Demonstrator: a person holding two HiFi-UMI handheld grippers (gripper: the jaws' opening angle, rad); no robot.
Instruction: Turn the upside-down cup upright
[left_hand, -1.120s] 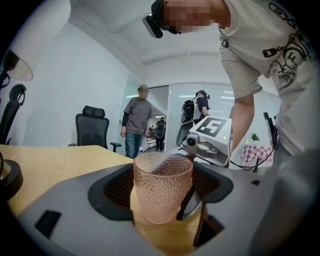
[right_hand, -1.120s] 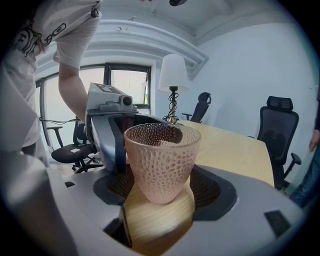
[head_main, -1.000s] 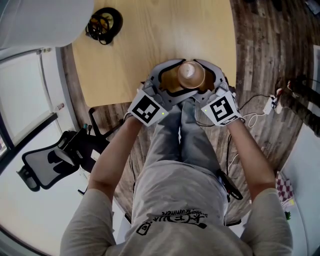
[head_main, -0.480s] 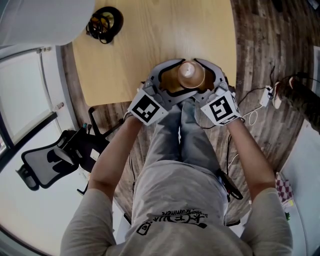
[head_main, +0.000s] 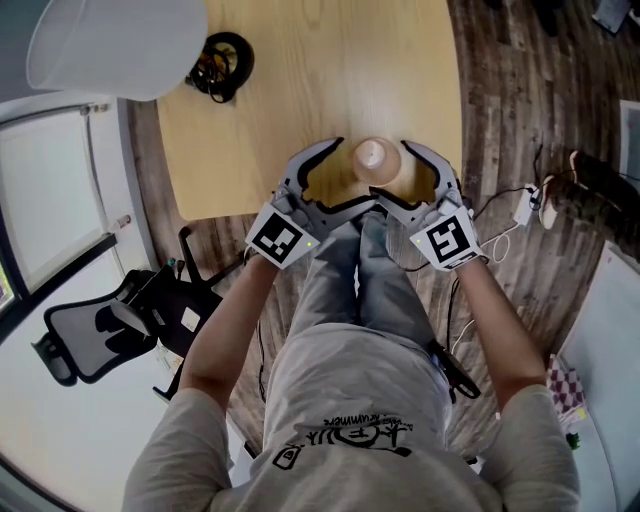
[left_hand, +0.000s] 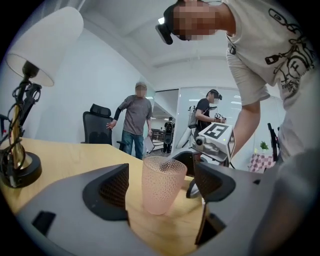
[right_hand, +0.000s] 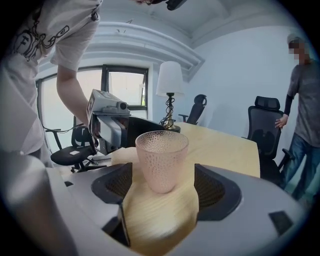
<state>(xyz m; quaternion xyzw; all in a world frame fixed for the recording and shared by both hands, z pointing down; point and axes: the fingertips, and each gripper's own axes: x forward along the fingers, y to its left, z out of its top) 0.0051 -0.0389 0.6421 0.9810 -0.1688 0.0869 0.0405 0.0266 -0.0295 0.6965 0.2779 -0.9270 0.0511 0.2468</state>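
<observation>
— Where was the cup (left_hand: 162, 184)?
— The pink, dimpled glass stood upright on the wooden table (left_hand: 65, 160), between the jaws of the left gripper (left_hand: 161, 186). They had just been opening, and both pads stood clear of it.
— And around it?
— A table lamp (left_hand: 20, 125) stood at the left. Far beyond, a standing person (left_hand: 135, 120) reached toward a black office chair (left_hand: 96, 127).

Cup (head_main: 376, 160) near table (head_main: 300, 90) edge; wide free room beyond; lamp (head_main: 120, 45) blocks far-left corner.
</observation>
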